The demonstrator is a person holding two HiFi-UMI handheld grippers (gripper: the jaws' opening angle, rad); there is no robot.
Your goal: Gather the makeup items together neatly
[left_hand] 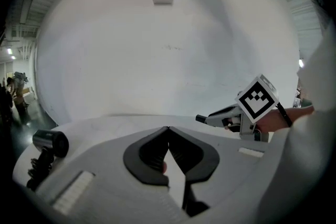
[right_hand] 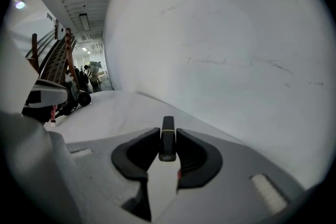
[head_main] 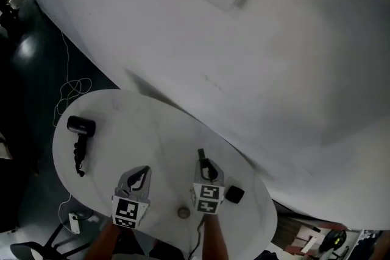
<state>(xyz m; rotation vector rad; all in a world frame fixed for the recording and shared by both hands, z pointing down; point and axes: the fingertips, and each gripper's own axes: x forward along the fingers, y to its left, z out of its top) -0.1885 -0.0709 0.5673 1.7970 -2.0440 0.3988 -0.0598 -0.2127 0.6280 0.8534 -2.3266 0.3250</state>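
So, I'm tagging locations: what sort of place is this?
Likely a staged setup in a large hall, not a home: round white table, bare white wall, strip-lit corridor beyond.

Slim black tube (right_hand: pixel 167 147), yellowish band, pinched between right gripper (right_hand: pixel 168 132) jaws; black square case (head_main: pixel 234 194) on tabletop (head_main: pixel 152 131) nearby.

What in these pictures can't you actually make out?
The slim black stick in the right gripper: lower end hidden between the pads, right gripper view; kind unclear.
The small round thing on the table, head view: too small to identify.
The black item beside the right gripper's marker cube, head view: too small and dark to name.
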